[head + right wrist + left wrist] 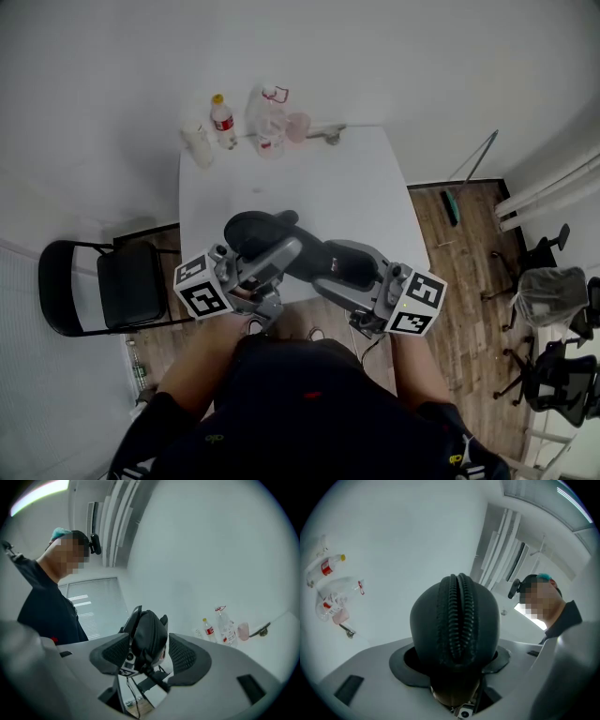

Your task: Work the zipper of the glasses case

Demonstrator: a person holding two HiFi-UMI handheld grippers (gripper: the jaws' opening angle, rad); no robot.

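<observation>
The black glasses case (255,231) is held up over the near edge of the white table (356,187). My left gripper (279,247) is shut on it from the left. In the left gripper view the case (454,616) fills the gap between the dark pads (399,663), and its zipper (457,620) faces the camera with the teeth meshed. My right gripper (324,268) reaches in from the right. Its ribbed pads (186,656) stand apart on either side of the case's end (151,632), not pressing it. A thin black tab (152,673) hangs below that end.
Bottles (223,120) and a pink cup (298,127) stand along the table's far edge. A black folding chair (103,286) stands left of the table, with office chairs (553,291) at the right on the wood floor. The person's body is close behind both grippers.
</observation>
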